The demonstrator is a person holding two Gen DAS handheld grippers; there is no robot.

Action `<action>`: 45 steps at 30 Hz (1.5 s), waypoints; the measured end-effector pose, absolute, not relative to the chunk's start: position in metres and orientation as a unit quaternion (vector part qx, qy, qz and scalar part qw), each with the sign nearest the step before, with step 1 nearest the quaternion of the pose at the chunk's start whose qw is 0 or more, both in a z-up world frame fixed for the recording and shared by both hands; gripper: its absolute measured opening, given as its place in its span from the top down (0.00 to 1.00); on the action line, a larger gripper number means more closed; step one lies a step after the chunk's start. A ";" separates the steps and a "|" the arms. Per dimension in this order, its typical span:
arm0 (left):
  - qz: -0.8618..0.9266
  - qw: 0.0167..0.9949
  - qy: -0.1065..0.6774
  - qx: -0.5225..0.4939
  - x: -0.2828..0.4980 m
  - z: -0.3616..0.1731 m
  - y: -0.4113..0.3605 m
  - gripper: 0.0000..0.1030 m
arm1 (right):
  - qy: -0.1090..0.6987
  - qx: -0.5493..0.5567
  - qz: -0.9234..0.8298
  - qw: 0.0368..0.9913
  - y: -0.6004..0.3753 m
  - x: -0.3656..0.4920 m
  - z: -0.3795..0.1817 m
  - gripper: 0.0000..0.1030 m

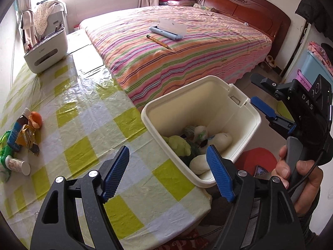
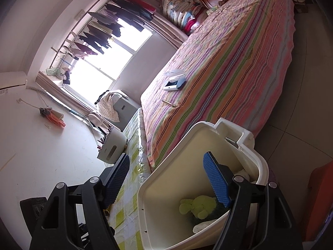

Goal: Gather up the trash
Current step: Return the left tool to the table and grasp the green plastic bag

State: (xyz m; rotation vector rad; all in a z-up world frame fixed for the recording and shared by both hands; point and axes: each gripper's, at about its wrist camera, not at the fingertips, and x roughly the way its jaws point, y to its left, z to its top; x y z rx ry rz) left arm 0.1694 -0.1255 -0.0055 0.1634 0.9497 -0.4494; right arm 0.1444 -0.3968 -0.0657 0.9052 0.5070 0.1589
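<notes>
Your left gripper (image 1: 167, 173) hangs nearest, its blue ribbed fingers (image 1: 116, 173) spread wide with nothing between them, above the near right corner of the table covered in a glossy green-and-white checked cloth (image 1: 87, 125). Just past its right finger stands the cream plastic trash bin (image 1: 245, 129), hard against the table's right edge and open at the top; inside it lie a yellow-green soft lump (image 1: 180, 144), white crumpled wads (image 1: 223, 139) and a few darker scraps you cannot make out. Your right gripper (image 2: 166, 177) is tilted over that same bin (image 2: 166, 187), fingers (image 2: 216, 180) parted and empty, one over the bin's mouth and the other over the cloth; from the left wrist view your right hand (image 1: 299, 173) wraps its grey handle beside the bin. At the table's left edge sits the trash not yet collected: a fallen white paper cup (image 1: 18, 164), a crumpled orange-yellow wrapper (image 1: 27, 139), a small brown bottle with a blue label (image 1: 18, 129), an orange round piece (image 1: 35, 118) and green plastic film (image 1: 5, 145), all bunched together and well apart from the bin. At the far left corner stands a white rounded plastic box holding pens (image 1: 44, 52). Beyond the table's far right edge stretches the bed with a pink-striped cover (image 1: 187, 58), carrying a yellow pencil (image 1: 159, 42) and a pale blue open case (image 1: 168, 29).
</notes>
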 end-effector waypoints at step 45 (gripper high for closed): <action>0.076 0.867 0.455 -0.190 0.232 0.011 0.269 0.27 | 0.329 0.261 0.219 0.881 -0.169 0.197 -0.025 0.31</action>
